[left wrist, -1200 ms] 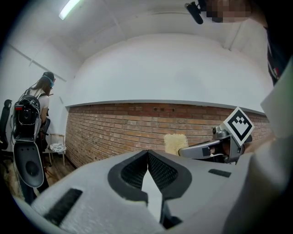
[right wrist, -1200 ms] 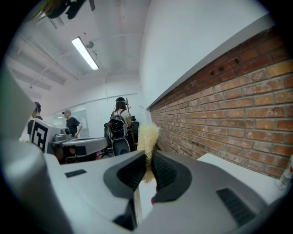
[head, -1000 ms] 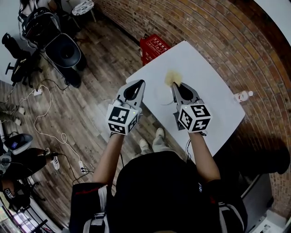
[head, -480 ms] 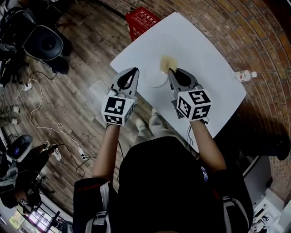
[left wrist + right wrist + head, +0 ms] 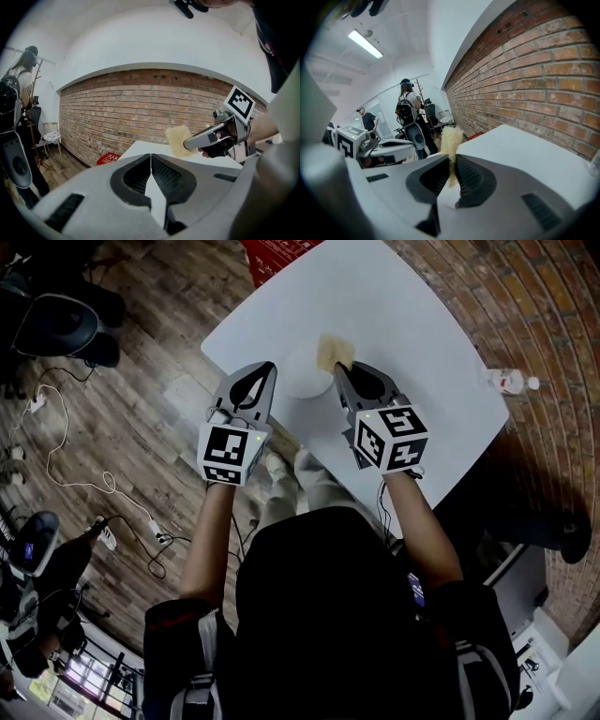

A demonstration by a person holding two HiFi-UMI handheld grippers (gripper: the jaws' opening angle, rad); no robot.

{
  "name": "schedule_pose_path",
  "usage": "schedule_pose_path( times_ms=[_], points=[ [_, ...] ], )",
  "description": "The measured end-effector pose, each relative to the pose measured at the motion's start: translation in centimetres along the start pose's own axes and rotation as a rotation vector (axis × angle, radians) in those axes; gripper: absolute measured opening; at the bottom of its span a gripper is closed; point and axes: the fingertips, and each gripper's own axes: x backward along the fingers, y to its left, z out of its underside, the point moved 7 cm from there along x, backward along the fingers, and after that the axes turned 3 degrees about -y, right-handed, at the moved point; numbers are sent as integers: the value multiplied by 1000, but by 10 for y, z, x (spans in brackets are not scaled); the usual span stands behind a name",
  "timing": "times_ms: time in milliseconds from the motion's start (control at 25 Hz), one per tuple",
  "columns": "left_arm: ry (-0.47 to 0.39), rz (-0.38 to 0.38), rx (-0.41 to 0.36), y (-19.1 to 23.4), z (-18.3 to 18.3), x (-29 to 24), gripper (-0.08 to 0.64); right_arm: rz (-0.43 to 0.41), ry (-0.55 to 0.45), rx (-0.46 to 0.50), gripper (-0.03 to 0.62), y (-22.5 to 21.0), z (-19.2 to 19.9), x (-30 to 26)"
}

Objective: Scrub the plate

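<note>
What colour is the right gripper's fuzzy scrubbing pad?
Pale yellow; the fuzzy scrubbing pad shows best in the left gripper view.

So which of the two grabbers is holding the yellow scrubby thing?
The right gripper, at the right of the head view. Its jaws pinch the yellow sponge; the left gripper is shut with nothing in it.

Grey left gripper (image 5: 266, 367), right gripper (image 5: 338, 368) (marker cubes (image 5: 230, 454)); black shirt (image 5: 319, 615).
</note>
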Motion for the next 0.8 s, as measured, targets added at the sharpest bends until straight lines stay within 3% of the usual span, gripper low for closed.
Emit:
schedule_pose_path(
  times_ms=[800],
  points=[
    [161, 73, 43, -7, 86, -50, 20, -21, 125, -71, 39, -32, 63, -47]
  ],
)
